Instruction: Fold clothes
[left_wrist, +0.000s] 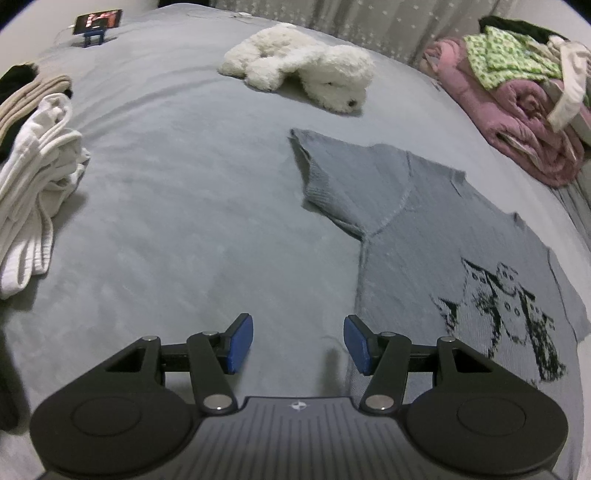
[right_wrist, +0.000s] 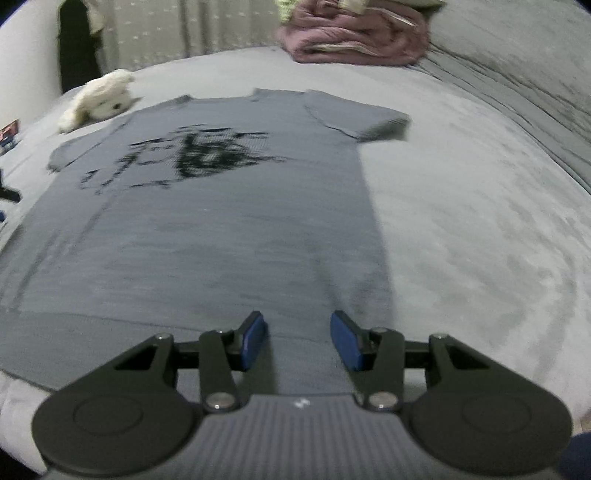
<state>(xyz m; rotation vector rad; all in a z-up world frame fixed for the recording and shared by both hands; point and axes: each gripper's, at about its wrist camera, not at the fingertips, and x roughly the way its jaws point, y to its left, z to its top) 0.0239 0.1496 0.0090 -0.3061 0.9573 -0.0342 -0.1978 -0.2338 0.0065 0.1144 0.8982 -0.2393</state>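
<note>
Both grippers, left (left_wrist: 298, 343) and right (right_wrist: 298, 339), gape empty over the soft, floppy grey T-shirt (right_wrist: 229, 229); pinch that lower-frame hem.

The grey short-sleeved knit T-shirt (right_wrist: 207, 229) is a fine ribbed cloth, matt, with a black pixel-patterned cat motif (left_wrist: 506, 314) worked into it. The grey bedcover (left_wrist: 177, 206) is a soft, matt cloth with a short nap. The white plush toy dog (left_wrist: 306, 72) has a curly, fluffy pile. The left gripper (left_wrist: 298, 347) is matt black plastic with smooth blue pads (left_wrist: 242, 345) and bright metal pivot pins (left_wrist: 217, 401).
</note>
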